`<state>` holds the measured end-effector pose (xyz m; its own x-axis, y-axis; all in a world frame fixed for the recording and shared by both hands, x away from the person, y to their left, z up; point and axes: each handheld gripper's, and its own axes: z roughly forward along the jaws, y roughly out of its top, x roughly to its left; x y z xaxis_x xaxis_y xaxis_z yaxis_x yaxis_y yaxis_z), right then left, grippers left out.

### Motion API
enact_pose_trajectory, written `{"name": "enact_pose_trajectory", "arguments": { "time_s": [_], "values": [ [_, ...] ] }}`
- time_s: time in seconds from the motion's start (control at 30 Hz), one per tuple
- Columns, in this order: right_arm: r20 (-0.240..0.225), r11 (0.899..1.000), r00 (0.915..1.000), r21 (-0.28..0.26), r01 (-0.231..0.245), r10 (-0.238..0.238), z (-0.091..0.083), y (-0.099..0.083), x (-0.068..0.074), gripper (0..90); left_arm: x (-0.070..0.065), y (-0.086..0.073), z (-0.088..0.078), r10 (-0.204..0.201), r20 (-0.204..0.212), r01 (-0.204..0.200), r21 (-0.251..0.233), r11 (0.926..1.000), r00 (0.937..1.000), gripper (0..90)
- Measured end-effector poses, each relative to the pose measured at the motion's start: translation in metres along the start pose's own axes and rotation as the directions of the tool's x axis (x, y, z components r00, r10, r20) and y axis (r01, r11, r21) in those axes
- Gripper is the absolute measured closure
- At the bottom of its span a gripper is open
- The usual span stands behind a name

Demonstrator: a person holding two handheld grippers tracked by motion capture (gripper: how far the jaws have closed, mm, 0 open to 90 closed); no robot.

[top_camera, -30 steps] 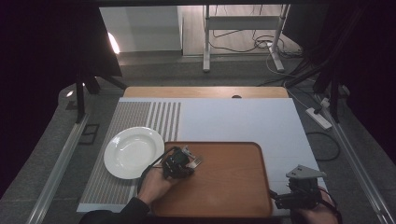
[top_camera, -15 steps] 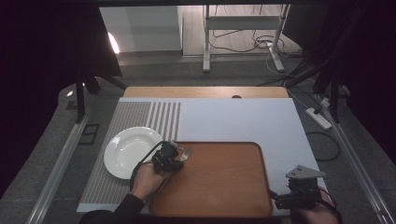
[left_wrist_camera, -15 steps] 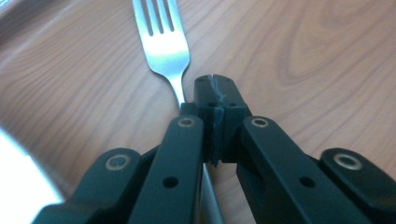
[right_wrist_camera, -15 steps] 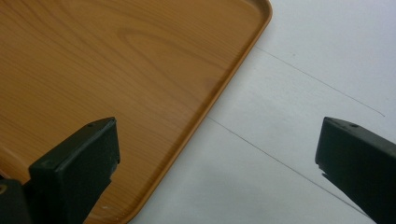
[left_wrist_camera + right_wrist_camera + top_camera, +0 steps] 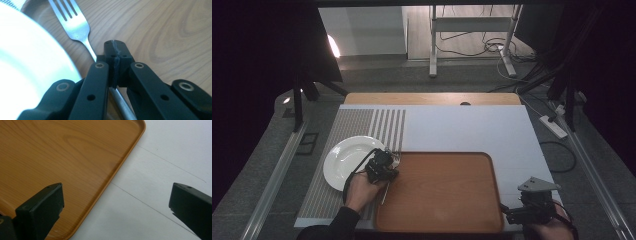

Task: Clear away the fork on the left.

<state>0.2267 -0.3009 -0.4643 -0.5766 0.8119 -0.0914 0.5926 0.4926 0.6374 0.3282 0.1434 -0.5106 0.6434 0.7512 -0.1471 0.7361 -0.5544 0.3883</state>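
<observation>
A metal fork (image 5: 75, 23) lies slanted across the left edge of the wooden tray (image 5: 160, 30), tines beside the rim of a white plate (image 5: 27, 65). My left gripper (image 5: 116, 47) is shut on the fork's neck, and the handle comes out under the jaws. In the high view the left gripper (image 5: 382, 166) sits between the plate (image 5: 348, 161) and the tray (image 5: 442, 192), with the fork's handle (image 5: 384, 195) pointing toward the person. My right gripper (image 5: 116, 192) stands wide open and holds nothing, over the tray's right edge (image 5: 117, 170); it is at the near right corner (image 5: 517, 215).
A white mat (image 5: 462, 130) covers the table, with a striped grey section (image 5: 362, 125) at its left under the plate. A wooden strip (image 5: 432, 98) runs along the far edge. Cables and a power strip (image 5: 554, 127) lie on the floor beyond and to the right.
My left gripper has carried the fork leftward from the tray's upper left area to the plate's right rim. The right gripper has stayed put.
</observation>
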Motion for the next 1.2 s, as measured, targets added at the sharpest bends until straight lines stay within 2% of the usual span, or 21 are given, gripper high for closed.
{"name": "enact_pose_trajectory", "arguments": {
  "time_s": [0.2,0.27,0.37,0.47,0.53,0.6,0.73,0.77,0.87,1.0,1.2],
  "values": [
    [0.0,1.0,1.0,0.001,0.0,0.0,0.0,0.0,0.0,0.4,0.003,-0.001,-0.001,-0.012,0.02,0.012,-0.005,0.9999,0.9997,87.0],
    [0.0,1.0,1.0,0.0,0.0,0.0,0.0,0.0,0.0,0.4,0.002,-0.001,-0.003,-0.003,0.036,0.004,-0.026,0.9997,0.9994,84.5],
    [0.0,1.0,1.0,-0.001,-0.001,0.001,0.0,0.0,0.0,0.4,-0.001,0.001,-0.01,0.031,0.016,-0.03,-0.062,0.9977,0.9994,75.5],
    [0.0,1.0,1.0,-0.001,-0.001,0.001,0.0,0.0,0.0,0.4,-0.002,0.0,-0.015,0.037,-0.009,-0.038,-0.096,0.9946,0.9993,62.5],
    [0.0,1.0,1.0,0.0,-0.002,0.002,0.0,0.0,0.0,0.4,-0.001,-0.001,-0.017,0.031,-0.006,-0.032,-0.109,0.9936,0.9995,53.7],
    [0.0,1.0,1.0,0.0,-0.002,0.002,0.0,0.0,0.0,0.4,0.002,-0.004,-0.02,0.027,0.02,-0.024,-0.144,0.9894,0.9994,45.8],
    [0.001,1.0,1.0,0.0,-0.003,0.003,0.0,0.0,0.0,0.4,0.004,-0.005,-0.023,0.02,0.021,-0.016,-0.169,0.9855,0.9996,27.2],
    [0.001,1.0,1.0,0.0,-0.003,0.003,0.0,0.0,0.0,0.4,0.005,-0.005,-0.026,0.015,0.034,-0.008,-0.191,0.9815,0.9993,23.8],
    [0.001,1.0,1.0,0.0,-0.004,0.004,0.0,0.0,0.0,0.4,0.005,-0.006,-0.028,0.007,0.032,-0.001,-0.21,0.9777,0.9995,16.0],
    [0.001,1.0,1.0,0.0,-0.005,0.005,0.0,0.0,0.0,0.4,0.003,-0.008,-0.031,0.028,0.015,-0.024,-0.216,0.9761,0.9995,9.2],
    [0.002,1.0,1.0,-0.002,-0.005,0.005,0.0,0.0,0.0,0.4,0.004,-0.013,-0.036,0.033,0.011,-0.029,-0.267,0.9632,0.9994,2.7]
  ]
}}
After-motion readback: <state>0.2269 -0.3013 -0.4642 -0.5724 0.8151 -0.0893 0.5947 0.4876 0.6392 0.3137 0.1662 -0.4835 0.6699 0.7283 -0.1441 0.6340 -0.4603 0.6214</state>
